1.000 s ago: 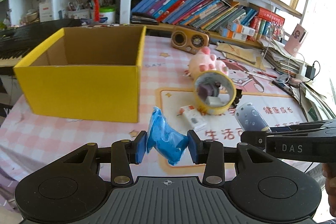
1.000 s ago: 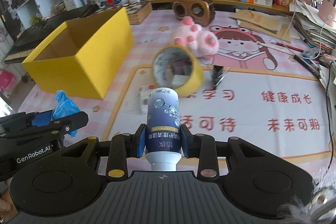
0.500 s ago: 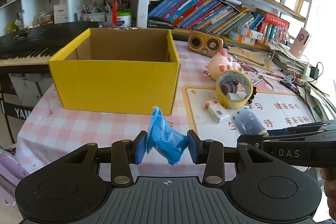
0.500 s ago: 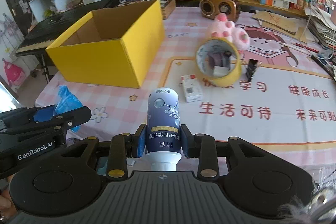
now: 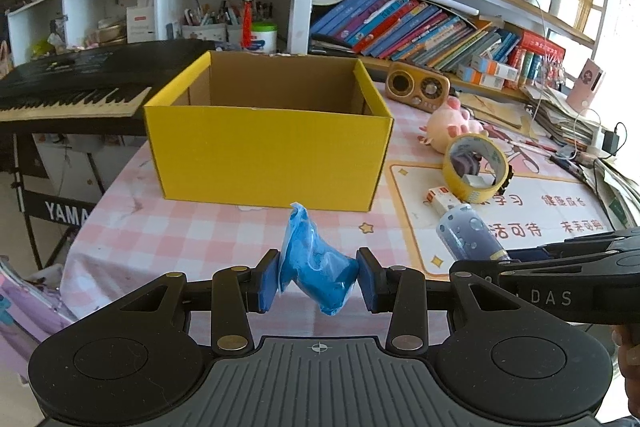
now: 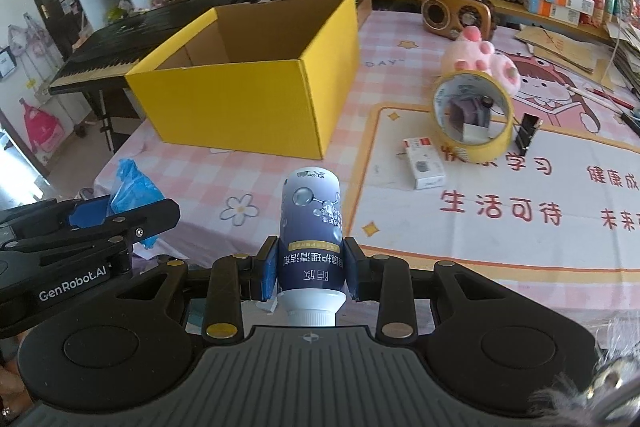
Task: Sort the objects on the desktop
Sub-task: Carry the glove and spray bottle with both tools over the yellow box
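My left gripper (image 5: 318,277) is shut on a crumpled blue plastic packet (image 5: 316,267), held above the near edge of the pink checked tablecloth. My right gripper (image 6: 310,269) is shut on a dark blue bottle (image 6: 311,227) with a white cap, cap toward the camera. The open yellow cardboard box (image 5: 268,155) stands ahead on the table, its inside bare as far as I can see. In the right wrist view the same box (image 6: 248,103) lies ahead and left, and the left gripper with the blue packet (image 6: 132,187) shows at the left.
A yellow tape roll (image 6: 474,117), a small white box (image 6: 424,169), a black binder clip (image 6: 528,131), a pink plush toy (image 6: 484,61) and a wooden radio (image 6: 456,13) lie right of the box. A black keyboard (image 5: 72,91) stands beyond the table's left edge. Bookshelves back the table.
Both grippers have drawn back toward the table's near edge with their loads still gripped. The yellow box and the tape roll now look farther away and more centred.
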Motion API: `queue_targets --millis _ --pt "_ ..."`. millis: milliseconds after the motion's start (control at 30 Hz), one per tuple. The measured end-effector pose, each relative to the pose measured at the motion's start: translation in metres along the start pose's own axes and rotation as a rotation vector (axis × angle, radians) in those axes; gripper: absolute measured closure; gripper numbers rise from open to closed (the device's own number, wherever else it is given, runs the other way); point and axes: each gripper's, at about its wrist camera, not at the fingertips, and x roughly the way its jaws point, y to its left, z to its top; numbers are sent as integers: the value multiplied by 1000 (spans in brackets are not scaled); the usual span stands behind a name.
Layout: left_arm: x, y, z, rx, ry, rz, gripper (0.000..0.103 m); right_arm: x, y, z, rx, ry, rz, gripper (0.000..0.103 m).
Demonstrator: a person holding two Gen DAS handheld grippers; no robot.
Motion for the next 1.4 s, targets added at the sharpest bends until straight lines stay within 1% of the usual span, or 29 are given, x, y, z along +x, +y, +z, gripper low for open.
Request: queue_targets --millis 500,933,1133,1400 --pt "-11 23 -4 -24 -15 17 64 5 28 3 -37 3 25 72" --pt "-8 33 -1 -56 -24 47 64 10 39 20 -114 -21 40 72" --pt "-3 37 12 -72 -44 67 64 17 38 38 -137 -43 58 72" --pt "10 40 44 -71 -87 77 64 19 36 80 -153 -110 93 72"
